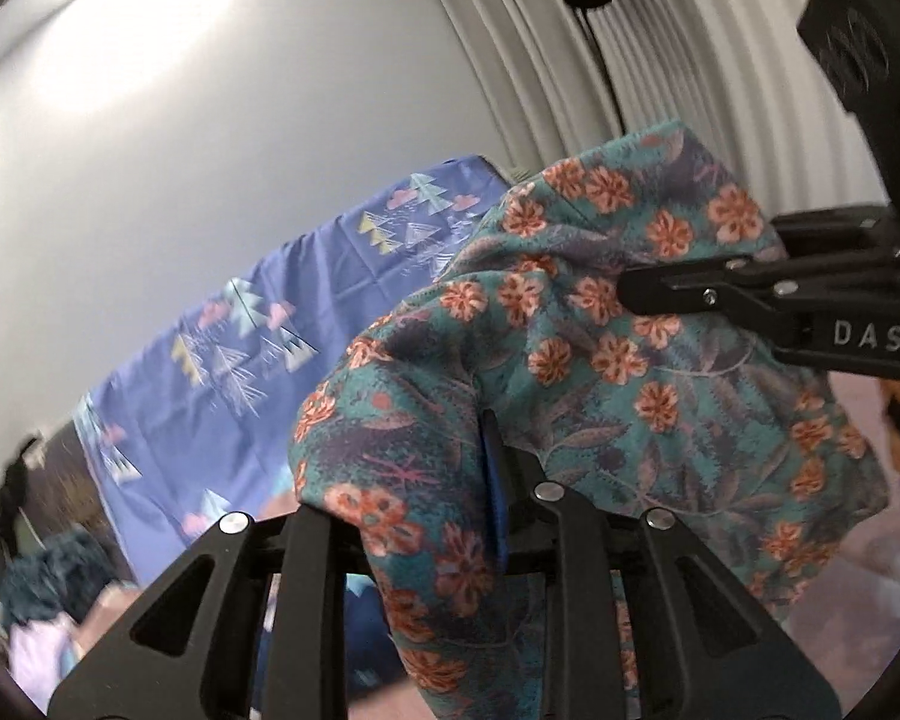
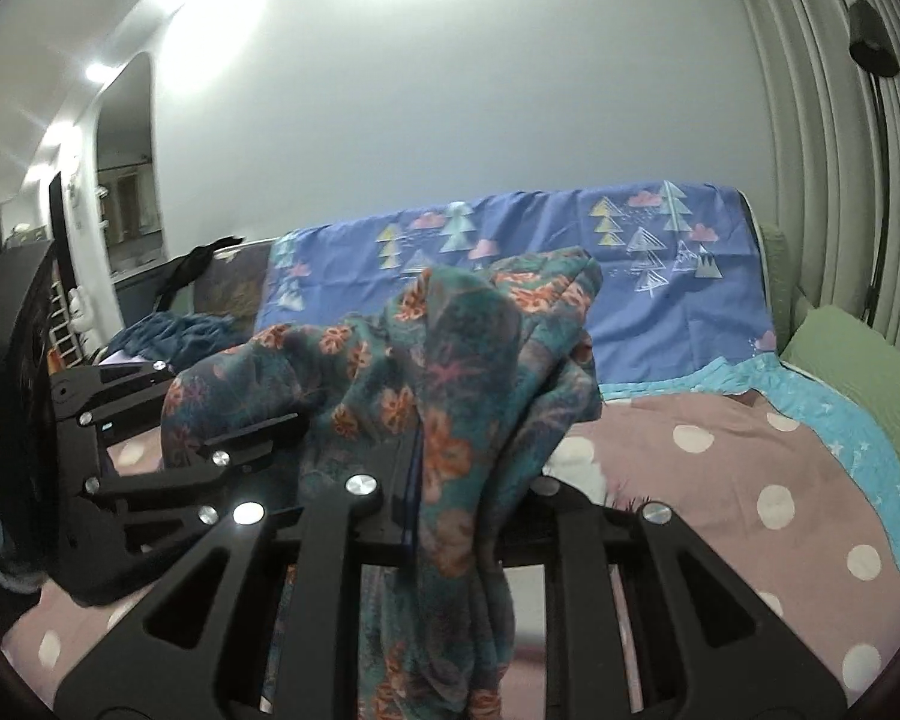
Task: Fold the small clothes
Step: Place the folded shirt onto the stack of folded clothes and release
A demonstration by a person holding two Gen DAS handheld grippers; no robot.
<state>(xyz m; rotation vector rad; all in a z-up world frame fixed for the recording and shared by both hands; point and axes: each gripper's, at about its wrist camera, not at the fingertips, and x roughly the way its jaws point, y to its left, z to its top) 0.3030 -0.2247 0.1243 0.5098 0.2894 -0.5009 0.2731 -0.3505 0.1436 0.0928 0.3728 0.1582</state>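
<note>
A teal floral garment with orange flowers is held up in the air between both grippers. My left gripper is shut on one part of it, and the cloth drapes over its fingers. My right gripper comes in from the right in the left wrist view and pinches another part. In the right wrist view the floral garment hangs bunched from my right gripper, which is shut on it. The left gripper shows at the left there, clamped on the cloth.
Below lies a pink blanket with white dots with a light blue edge. A blue sheet with tree prints covers the sofa back. A green pillow is at the right, dark blue clothes at the left.
</note>
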